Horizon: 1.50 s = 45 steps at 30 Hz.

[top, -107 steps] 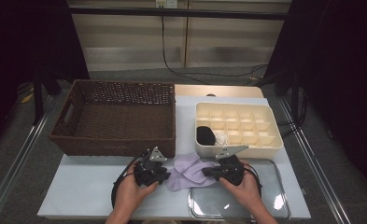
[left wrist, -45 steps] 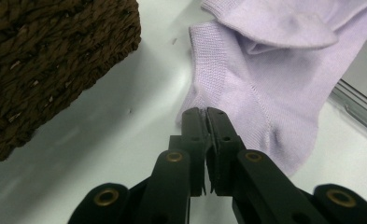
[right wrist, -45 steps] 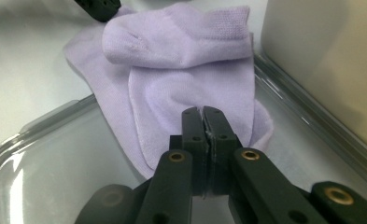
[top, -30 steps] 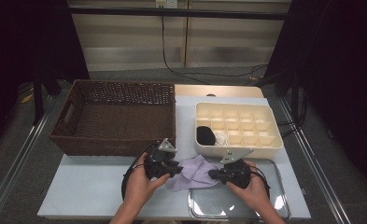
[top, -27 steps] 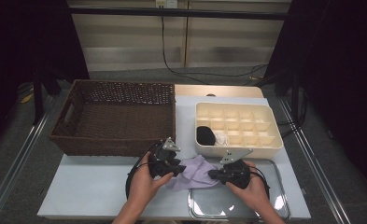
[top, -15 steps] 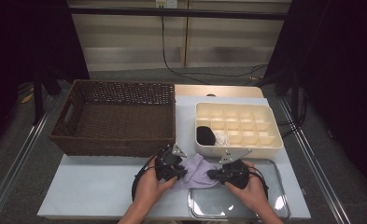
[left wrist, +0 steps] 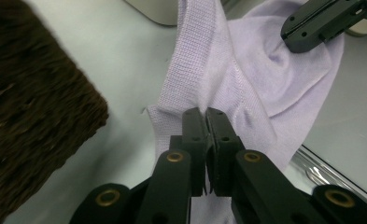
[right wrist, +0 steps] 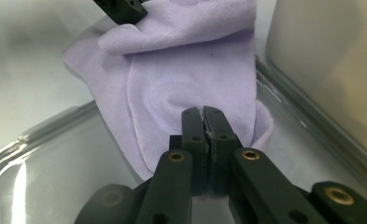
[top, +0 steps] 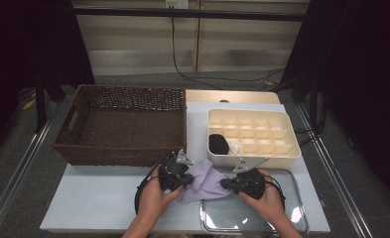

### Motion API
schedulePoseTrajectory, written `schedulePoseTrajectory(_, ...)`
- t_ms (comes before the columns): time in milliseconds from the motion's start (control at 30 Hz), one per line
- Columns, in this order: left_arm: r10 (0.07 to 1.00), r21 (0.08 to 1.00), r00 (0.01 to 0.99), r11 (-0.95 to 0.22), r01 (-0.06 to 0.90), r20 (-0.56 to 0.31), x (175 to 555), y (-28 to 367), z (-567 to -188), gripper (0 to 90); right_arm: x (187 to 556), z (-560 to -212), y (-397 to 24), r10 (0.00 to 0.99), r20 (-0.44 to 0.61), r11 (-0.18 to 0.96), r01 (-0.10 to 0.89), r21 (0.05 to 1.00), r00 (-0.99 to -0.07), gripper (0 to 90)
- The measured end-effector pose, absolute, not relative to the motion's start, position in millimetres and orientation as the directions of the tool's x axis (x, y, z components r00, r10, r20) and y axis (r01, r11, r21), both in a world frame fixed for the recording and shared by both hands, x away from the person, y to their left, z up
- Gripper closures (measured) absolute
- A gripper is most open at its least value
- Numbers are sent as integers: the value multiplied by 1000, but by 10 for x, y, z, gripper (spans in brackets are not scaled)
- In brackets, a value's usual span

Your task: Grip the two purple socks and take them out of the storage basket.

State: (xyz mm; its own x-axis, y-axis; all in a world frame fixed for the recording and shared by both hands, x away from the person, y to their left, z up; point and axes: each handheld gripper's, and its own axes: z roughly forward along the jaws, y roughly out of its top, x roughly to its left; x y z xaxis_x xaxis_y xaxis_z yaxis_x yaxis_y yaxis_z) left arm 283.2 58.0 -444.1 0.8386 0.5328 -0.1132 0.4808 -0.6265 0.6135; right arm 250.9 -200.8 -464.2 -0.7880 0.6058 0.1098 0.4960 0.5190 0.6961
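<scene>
A lilac knitted sock point(top: 205, 181) lies crumpled on the pale table, partly over the rim of a metal tray point(top: 292, 218). My left gripper point(top: 188, 179) has just been closing and now pinches the sock's left edge; in the left gripper view its jaws point(left wrist: 205, 112) are together on the fabric point(left wrist: 246, 79). My right gripper point(top: 224, 183) is shut on the sock's other end. Its jaws point(right wrist: 202, 111) press a fold of the sock point(right wrist: 186, 70) over the tray. Each gripper view also shows the other gripper's tip, the right gripper point(left wrist: 312, 28) and the left gripper point(right wrist: 123, 9).
A dark wicker basket point(top: 123, 124) stands at the back left, close behind my left hand. A cream compartment box point(top: 262, 148) sits at the back right holding a black item point(top: 218, 144) and a white one point(top: 234, 146). The table's front edge lies just below my hands.
My left hand has slid right from the table's middle to the sock and closed on its edge. My right gripper has kept still on the sock.
</scene>
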Motion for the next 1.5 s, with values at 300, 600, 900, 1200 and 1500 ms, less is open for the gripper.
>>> schedulePoseTrajectory(300, 580, 620, 807, -593, 514, -114, 2816, 803, -4403, 875, 2531, -4617, -2037, 597, 99, 527, 482, 700, -796, 875)
schedulePoseTrajectory(600, 588, 608, 800, -593, 528, -121, 2801, 863, -4388, 877, 2547, -4607, -2103, 609, 95, 517, 485, 705, -788, 862)
schedulePoseTrajectory(900, 593, 602, 795, -591, 537, -127, 2824, 874, -4430, 877, 2561, -4588, -2126, 634, 76, 505, 486, 713, -770, 736)
schedulePoseTrajectory(1200, 592, 600, 796, -593, 537, -127, 2820, 865, -4447, 877, 2585, -4664, -1878, 602, 85, 528, 476, 704, -794, 731)
schedulePoseTrajectory(1500, 598, 613, 790, -578, 539, -132, 2801, 912, -4399, 877, 2593, -4620, -1883, 583, 103, 526, 471, 708, -806, 880)
